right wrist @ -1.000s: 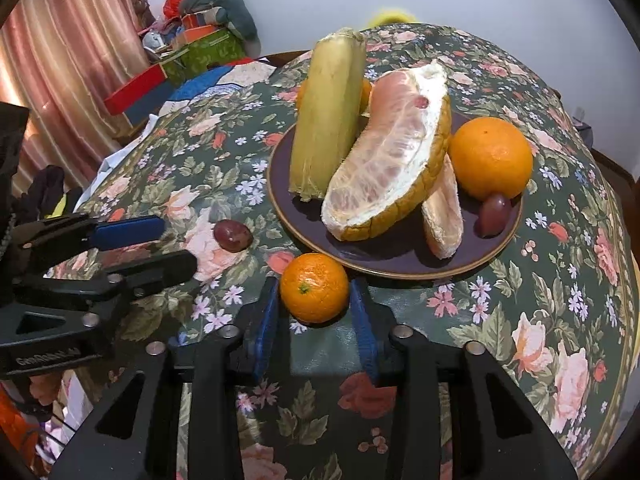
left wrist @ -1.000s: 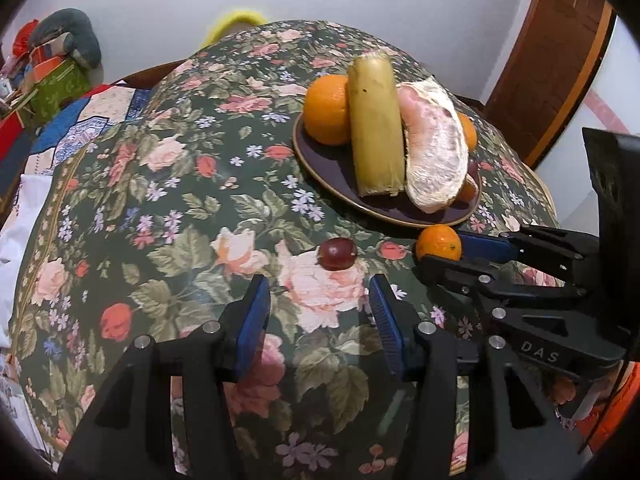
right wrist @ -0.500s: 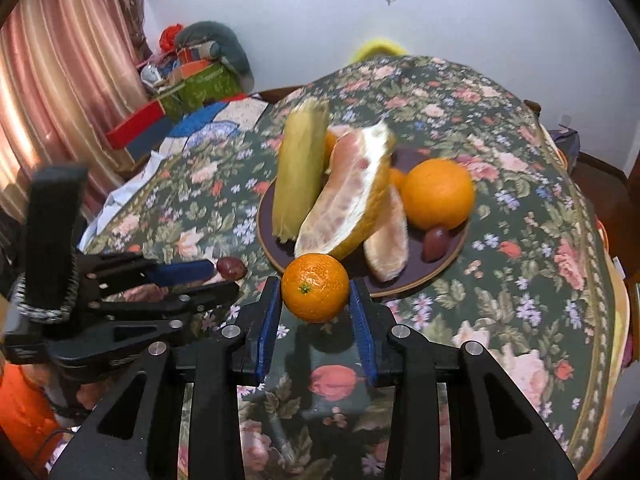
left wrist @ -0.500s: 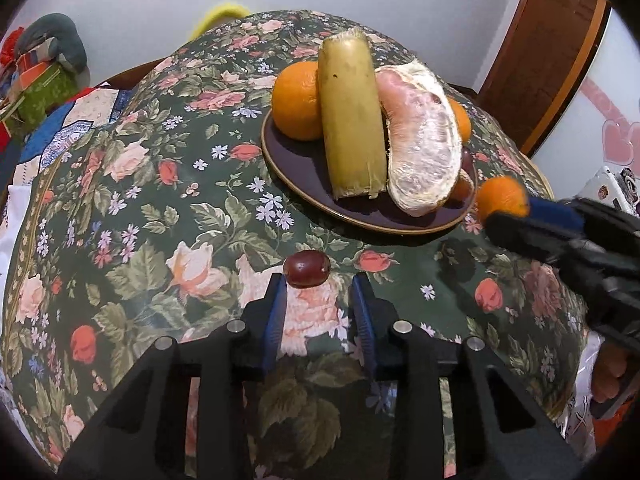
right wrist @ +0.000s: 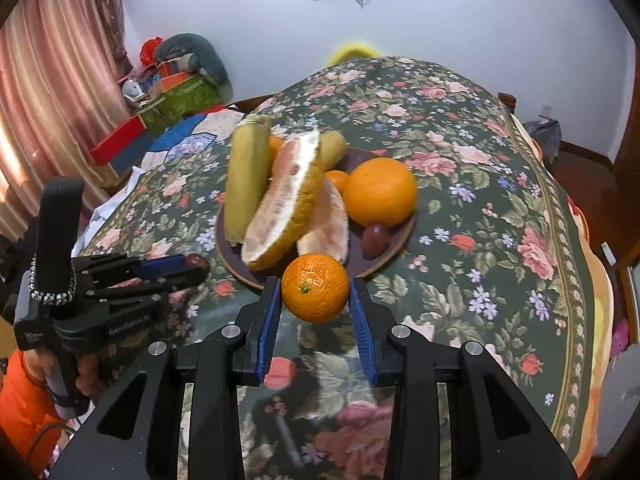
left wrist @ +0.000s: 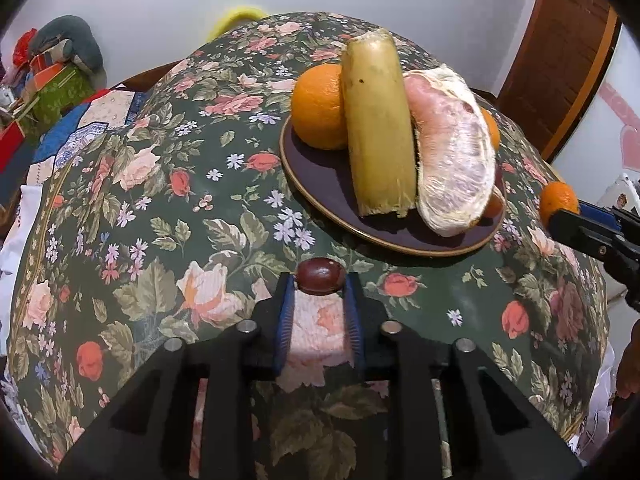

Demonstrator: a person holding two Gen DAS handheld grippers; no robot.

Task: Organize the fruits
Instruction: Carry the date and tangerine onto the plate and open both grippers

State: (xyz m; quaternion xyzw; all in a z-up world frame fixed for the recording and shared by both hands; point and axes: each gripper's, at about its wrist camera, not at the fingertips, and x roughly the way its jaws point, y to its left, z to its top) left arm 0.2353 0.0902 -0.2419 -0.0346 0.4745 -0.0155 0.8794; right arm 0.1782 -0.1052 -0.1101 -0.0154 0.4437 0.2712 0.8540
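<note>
My left gripper (left wrist: 319,284) is shut on a dark red jujube (left wrist: 319,275) just in front of the dark plate (left wrist: 316,182); it also shows in the right wrist view (right wrist: 192,266). My right gripper (right wrist: 315,294) is shut on a small mandarin (right wrist: 315,287) and holds it above the table, in front of the plate (right wrist: 394,246); the mandarin shows at the right edge of the left wrist view (left wrist: 558,202). The plate holds a corn cob (left wrist: 378,128), pomelo pieces (left wrist: 454,152), large oranges (right wrist: 380,191) and a grape (right wrist: 375,240).
The round table has a dark floral cloth (left wrist: 160,208). Stacked boxes and cushions (right wrist: 176,80) stand by the pink curtain (right wrist: 52,92) on the left. A wooden door (left wrist: 560,52) is at the right. A person's orange sleeve (right wrist: 24,392) is at lower left.
My left gripper moved forward and closed on the jujube. My right gripper lifted the mandarin off the cloth and drew back from the plate.
</note>
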